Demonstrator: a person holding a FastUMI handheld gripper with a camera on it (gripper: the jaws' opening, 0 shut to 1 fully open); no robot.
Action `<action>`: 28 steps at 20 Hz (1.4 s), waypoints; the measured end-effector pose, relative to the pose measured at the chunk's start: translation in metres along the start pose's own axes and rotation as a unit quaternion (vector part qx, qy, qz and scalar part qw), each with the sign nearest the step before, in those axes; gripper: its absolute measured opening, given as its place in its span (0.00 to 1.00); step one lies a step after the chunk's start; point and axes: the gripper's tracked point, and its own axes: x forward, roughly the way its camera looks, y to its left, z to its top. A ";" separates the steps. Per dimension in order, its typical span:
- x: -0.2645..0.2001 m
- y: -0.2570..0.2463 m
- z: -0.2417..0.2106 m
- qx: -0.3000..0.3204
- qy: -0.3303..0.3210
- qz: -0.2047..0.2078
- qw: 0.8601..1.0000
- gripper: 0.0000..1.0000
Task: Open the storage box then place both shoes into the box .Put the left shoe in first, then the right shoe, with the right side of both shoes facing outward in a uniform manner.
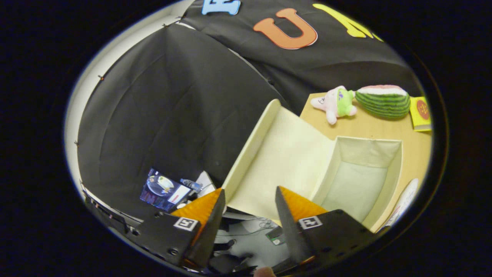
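Gripper (pixel 249 200) hanging open over raised lid (pixel 284 154); storage box (pixel 399 169) standing empty. Risk: lid dropping shut if unsupported.

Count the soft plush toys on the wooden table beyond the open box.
2. The pink and green star-shaped plush toy lies beyond the open cream fabric storage box; the watermelon-slice plush lies beside it. The gripper is open, fingers spanning the box's lid edge.

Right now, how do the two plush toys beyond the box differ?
The pink plush is smaller, star-shaped, with a green patch; the watermelon plush is larger, a green-striped wedge. Pink one sits nearer the box lid. Both lie on the table. Tongs open, empty.
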 end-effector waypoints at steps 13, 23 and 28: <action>-0.115 -0.063 0.054 -0.157 -0.141 -0.168 0.963 0.96; -0.227 -0.193 0.018 -0.035 -0.132 -0.248 0.959 0.96; -0.244 -0.262 -0.043 0.039 -0.069 -0.272 0.959 0.96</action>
